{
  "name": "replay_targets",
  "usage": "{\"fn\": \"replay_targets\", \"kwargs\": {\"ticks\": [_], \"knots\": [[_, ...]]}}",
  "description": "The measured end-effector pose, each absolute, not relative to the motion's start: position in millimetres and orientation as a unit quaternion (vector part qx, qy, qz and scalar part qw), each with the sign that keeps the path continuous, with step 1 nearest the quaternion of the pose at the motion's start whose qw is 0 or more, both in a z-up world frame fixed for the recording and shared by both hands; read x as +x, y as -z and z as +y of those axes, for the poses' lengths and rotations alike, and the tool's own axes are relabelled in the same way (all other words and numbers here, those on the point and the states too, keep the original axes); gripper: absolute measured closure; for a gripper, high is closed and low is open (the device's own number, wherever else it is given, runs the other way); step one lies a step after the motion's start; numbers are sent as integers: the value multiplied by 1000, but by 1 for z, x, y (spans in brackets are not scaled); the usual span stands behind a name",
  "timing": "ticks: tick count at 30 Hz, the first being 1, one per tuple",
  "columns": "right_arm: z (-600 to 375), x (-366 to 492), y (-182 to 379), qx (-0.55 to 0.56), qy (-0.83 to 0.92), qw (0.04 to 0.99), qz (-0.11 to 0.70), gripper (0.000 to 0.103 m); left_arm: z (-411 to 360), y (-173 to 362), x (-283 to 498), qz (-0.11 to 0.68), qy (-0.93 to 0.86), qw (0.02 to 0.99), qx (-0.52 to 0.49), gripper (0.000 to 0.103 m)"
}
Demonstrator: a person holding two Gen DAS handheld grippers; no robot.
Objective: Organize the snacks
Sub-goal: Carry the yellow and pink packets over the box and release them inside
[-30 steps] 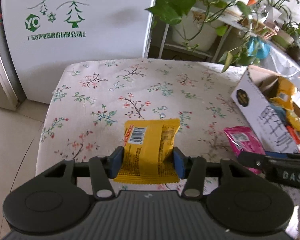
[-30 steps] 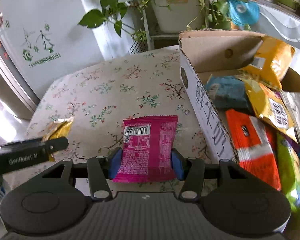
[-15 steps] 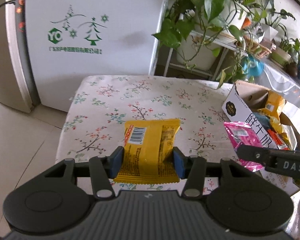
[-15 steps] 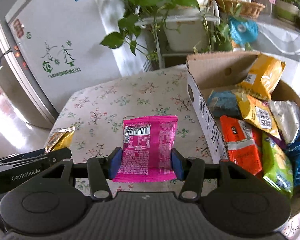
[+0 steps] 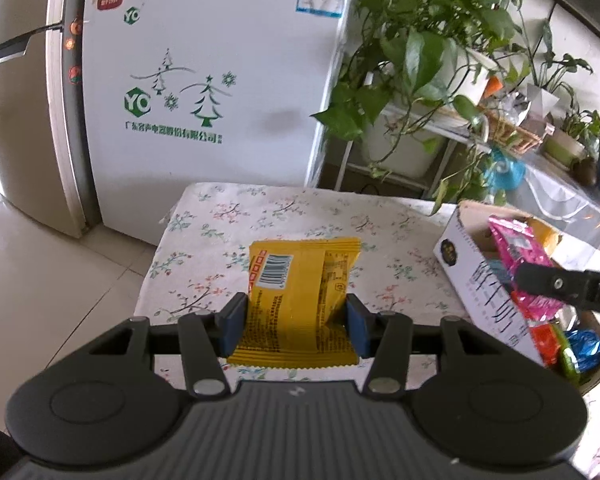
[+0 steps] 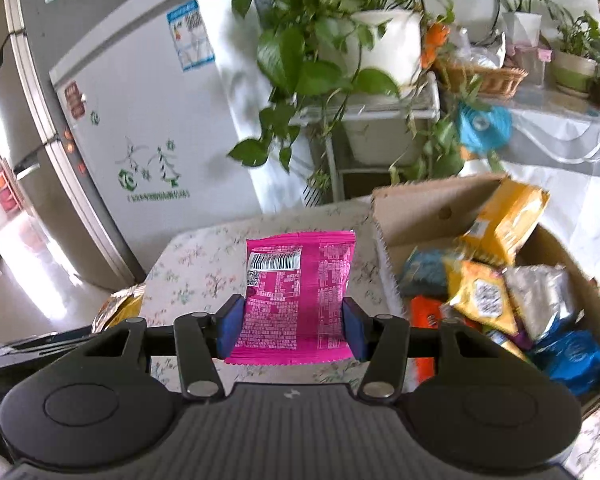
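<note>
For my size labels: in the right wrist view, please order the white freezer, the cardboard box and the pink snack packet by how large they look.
1. White freezer
2. Cardboard box, though it is cut off by the frame edge
3. Pink snack packet, smallest even though it is nearest the camera

Bright daylight, floor (image 6: pixel 32 248) glare at left (right view motion-blurred), fisheye-bent edges

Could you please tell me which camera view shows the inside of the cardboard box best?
The right wrist view: the cardboard box lies open there, its snack packets visible. The left wrist view shows mainly its printed outer wall and a few packets.
</note>
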State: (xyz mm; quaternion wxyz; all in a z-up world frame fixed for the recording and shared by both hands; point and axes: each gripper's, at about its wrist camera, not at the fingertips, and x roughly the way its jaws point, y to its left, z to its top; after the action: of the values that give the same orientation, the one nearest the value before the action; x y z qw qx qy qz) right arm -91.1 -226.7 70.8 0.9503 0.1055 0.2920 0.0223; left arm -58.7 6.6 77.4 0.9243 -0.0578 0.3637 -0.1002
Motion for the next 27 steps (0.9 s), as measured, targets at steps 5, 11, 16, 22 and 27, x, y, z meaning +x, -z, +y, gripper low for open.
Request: {"fn": "replay_targets", "kwargs": {"ticks": [5,11,16,22,27], "knots": [[-254,-98,-89,110,-9,957,269,44,-8,-92,-62,352,114,927,-58,52],[-295,-106,-110,123,18,961,247,44,-32,-112,-62,335,139,930,-56,52],[-321,-113,-120,121,41,963,236,44,-59,-129,-58,321,166,930,-58,52],[-348,-119,-116,164,79,954,236,44,-96,-143,-49,315,200,925,-65,52],[-366,-121,-103,222,96,937,253,44,-130,-145,-37,317,223,920,-57,52]]}}
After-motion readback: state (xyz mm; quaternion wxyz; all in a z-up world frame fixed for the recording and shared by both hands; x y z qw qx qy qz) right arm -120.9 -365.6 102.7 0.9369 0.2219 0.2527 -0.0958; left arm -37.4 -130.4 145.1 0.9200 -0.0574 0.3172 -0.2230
